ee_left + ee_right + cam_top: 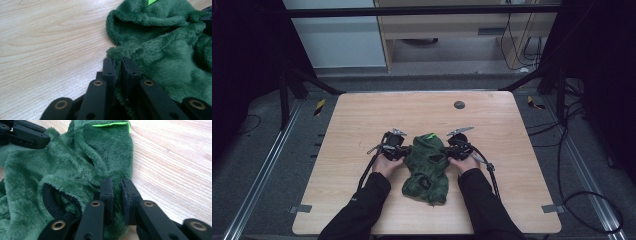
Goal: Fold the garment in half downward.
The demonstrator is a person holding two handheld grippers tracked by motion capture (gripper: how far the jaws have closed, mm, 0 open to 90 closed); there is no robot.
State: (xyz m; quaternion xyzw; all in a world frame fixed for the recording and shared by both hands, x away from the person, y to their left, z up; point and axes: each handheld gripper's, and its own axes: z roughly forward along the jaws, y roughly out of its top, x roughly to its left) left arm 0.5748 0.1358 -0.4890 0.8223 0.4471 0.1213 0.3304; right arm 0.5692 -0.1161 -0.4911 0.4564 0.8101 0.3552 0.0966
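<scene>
We have the crumpled dark green fleece garment [427,167] mid-counter [352,125] — left gripper [406,150] and right gripper [447,151] jaws each clenched on an edge; it looks grasped but not yet lifted, spread or folded.

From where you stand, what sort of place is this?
Probably a lab recording station: a lone wooden table ringed by black curtains, cables trailing across grey carpet, and floor rails alongside.

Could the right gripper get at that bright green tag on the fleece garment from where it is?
Probably not straight away: the right gripper is shut on the green fleece garment. The tag lies uncovered beyond it.
</scene>
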